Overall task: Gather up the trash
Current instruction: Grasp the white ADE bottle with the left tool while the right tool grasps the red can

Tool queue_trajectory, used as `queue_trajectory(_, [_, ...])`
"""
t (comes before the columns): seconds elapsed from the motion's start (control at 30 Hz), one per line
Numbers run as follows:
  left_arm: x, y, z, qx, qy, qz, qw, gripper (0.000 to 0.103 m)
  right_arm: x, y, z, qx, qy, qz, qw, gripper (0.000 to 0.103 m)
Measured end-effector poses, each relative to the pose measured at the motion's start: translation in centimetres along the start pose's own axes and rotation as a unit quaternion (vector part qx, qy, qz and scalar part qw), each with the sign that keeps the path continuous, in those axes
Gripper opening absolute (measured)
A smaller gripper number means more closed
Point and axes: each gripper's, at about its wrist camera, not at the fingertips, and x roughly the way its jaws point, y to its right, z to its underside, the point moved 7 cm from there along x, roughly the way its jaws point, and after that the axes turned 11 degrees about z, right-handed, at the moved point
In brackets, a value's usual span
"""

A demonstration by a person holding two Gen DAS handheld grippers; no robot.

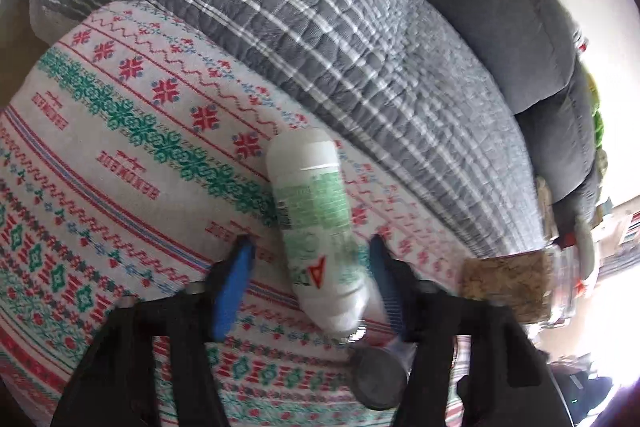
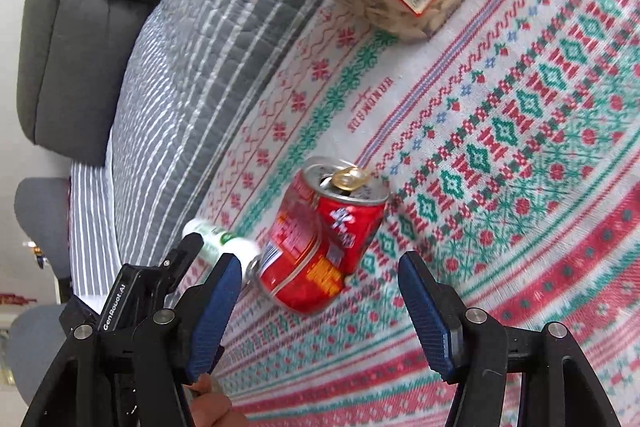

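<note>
**Bottle and can lie between open claws**

On the patterned cloth [image 1: 120, 155], the white bottle [image 1: 316, 227] lies between the left claw [image 1: 312, 247] pads, apparently ungripped. The red can [image 2: 324, 235] sits at 12 o'clock of the wide-open, empty right claw [image 2: 320, 267].

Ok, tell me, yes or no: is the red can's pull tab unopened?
No: in the right wrist view the red can has its gold tab lifted and a dark opening showing in the top.

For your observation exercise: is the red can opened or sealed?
Opened: the red can shows a dark hole in its top, with the gold tab lifted.
</note>
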Motion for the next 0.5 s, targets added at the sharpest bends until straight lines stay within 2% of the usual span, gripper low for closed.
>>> queue_trajectory(0.03, [0.3,0.2,0.2,0.006,-0.008,0.009,0.9999,0.042,0.5,-0.1,0.2,0.000,-0.006,-0.001,1.000,0.070])
queue_trajectory(0.2, [0.5,0.7,0.6,0.035,-0.018,-0.002,0.9992,0.041,1.5,-0.1,0.1,0.002,-0.006,0.003,1.000,0.070])
queue_trajectory(0.5, [-3.4,-0.9,4.7,0.063,-0.040,0.020,0.9970,0.040,3.0,-1.2,-0.5,0.007,0.004,0.001,1.000,0.070])
